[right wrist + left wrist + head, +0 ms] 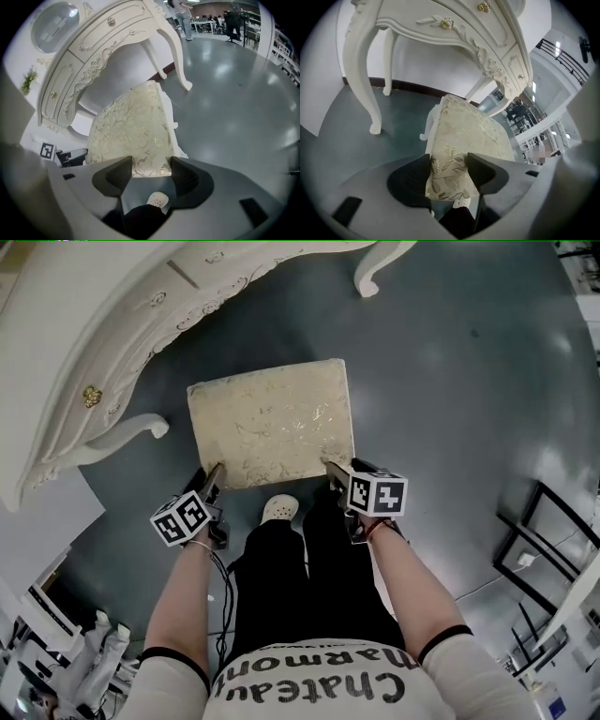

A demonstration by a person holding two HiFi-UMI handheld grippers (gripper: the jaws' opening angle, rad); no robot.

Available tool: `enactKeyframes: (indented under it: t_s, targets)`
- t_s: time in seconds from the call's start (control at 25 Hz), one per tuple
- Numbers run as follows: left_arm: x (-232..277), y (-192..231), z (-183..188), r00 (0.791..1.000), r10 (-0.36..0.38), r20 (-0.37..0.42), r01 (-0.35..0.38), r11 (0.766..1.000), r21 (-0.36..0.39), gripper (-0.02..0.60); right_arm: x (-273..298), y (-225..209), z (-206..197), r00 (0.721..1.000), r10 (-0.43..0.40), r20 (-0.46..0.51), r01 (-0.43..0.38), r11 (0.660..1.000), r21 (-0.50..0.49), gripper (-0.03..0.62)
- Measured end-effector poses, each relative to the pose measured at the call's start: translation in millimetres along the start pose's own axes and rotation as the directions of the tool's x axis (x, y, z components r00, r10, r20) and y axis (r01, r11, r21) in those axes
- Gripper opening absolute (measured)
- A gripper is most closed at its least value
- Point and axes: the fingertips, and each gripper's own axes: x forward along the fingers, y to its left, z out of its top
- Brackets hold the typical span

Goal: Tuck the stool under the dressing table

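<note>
One dressing table [84, 343], one stool [272, 423], two grippers: the stool is standing on the grey floor [450, 381], not yet tucked in.

The table is running slantwise across the upper left of the head view, its knee space opening between two curled legs. The stool is sitting just clear of that front edge, with its long side lying crosswise to the person and its far left corner nearest the table. The left gripper [214, 472] is closing wide on the near left corner of the cushion, fabric filling the gap between its pads. The right gripper [333, 470] is likewise pinching the near right corner. The stool is lying straight ahead of both. The opening is lying ahead and to the left, so the left gripper is the nearer, and the push is likely needing a leftward slant.
</note>
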Motion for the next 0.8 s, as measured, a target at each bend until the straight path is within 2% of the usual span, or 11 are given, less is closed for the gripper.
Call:
enactKeyframes:
  t_s: [0.12, 0.24, 0.32, 0.4, 0.48, 0.64, 0.8]
  targets:
    - [8.8, -9.0, 10.2, 0.998, 0.043, 0.034, -0.04, 0.997, -0.068, 0.25, 6.0, -5.0, 43.9, 0.999, 0.042, 0.019, -0.041, 0.998, -0.048, 0.268]
    - [20.6, -21.0, 10.8, 0.998, 0.051, 0.024, -0.048, 0.993, -0.108, 0.249, 6.9, -16.4, 68.8, 0.999, 0.044, 0.021, -0.042, 0.993, -0.113, 0.268]
    - [16.8, -16.2, 7.6, 0.997, 0.049, -0.053, -0.052, 0.996, -0.071, 0.249, 2.1, -15.1, 41.4, 1.0, 0.024, 0.016, -0.024, 0.999, -0.041, 0.269]
    - [2.8, -1.6, 1.7, 0.983, 0.052, -0.175, -0.051, 0.999, 0.008, 0.249, -6.1, -1.9, -14.2, 1.0, 0.001, -0.02, 0.001, 0.995, 0.095, 0.268]
    - [-7.5, 8.0, -9.8, 0.972, 0.058, -0.229, -0.05, 0.998, 0.041, 0.249, -9.4, 4.6, -44.9, 0.999, -0.015, -0.049, 0.021, 0.992, 0.125, 0.268]
    - [-33.8, 11.8, -49.9, 0.981, 0.031, -0.192, -0.034, 0.999, -0.014, 0.245, -19.0, 3.5, -66.1, 0.998, -0.051, -0.02, 0.051, 0.999, -0.02, 0.27]
    - [-58.1, 17.4, -82.6, 0.993, 0.012, -0.117, -0.016, 0.999, -0.031, 0.245, -27.5, 4.1, -98.6, 0.999, -0.037, 0.002, 0.037, 0.995, -0.089, 0.275]
